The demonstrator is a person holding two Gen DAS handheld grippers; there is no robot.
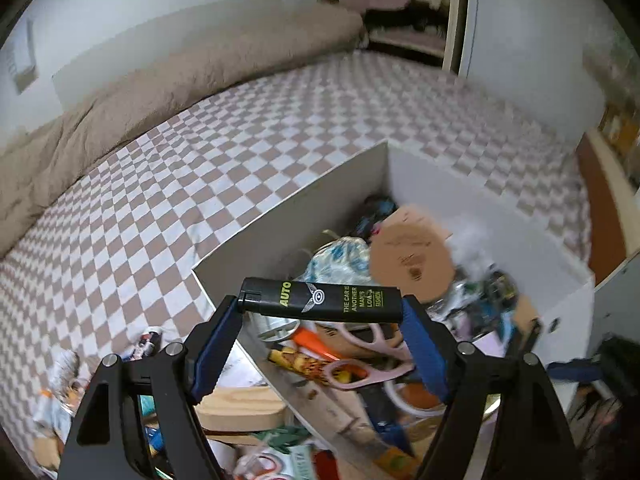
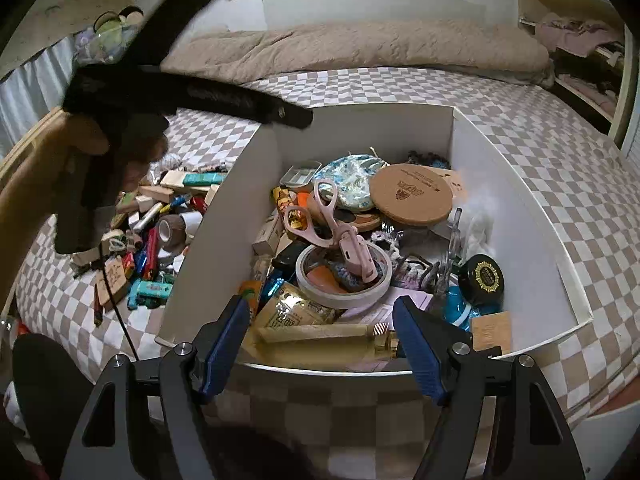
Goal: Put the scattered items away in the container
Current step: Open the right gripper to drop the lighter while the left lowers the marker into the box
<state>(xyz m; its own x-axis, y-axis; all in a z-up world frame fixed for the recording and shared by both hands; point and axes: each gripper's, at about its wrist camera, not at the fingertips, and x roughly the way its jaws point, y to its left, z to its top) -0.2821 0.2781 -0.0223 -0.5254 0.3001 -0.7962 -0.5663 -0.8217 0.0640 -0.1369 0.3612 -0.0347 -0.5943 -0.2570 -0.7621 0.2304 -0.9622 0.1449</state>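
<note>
My left gripper (image 1: 320,312) is shut on a black lighter (image 1: 320,299) held crosswise by its ends, above the near left wall of the white box (image 1: 288,220). The box holds pink scissors (image 1: 360,360), a cork lid (image 1: 412,258) and many small items. In the right wrist view my right gripper (image 2: 320,320) is open at the box's (image 2: 520,208) near rim, with a gold tube (image 2: 320,338) lying in the box between its fingers. The left gripper (image 2: 192,96) shows there as a blurred black shape over the box's left wall. Scattered items (image 2: 152,232) lie on the bed left of the box.
The box sits on a checkered bedspread (image 1: 200,160) with a beige duvet (image 2: 360,52) along the wall. A wooden block (image 1: 240,408) and more clutter lie outside the box below my left gripper. A wooden bed edge (image 1: 600,200) is at the right.
</note>
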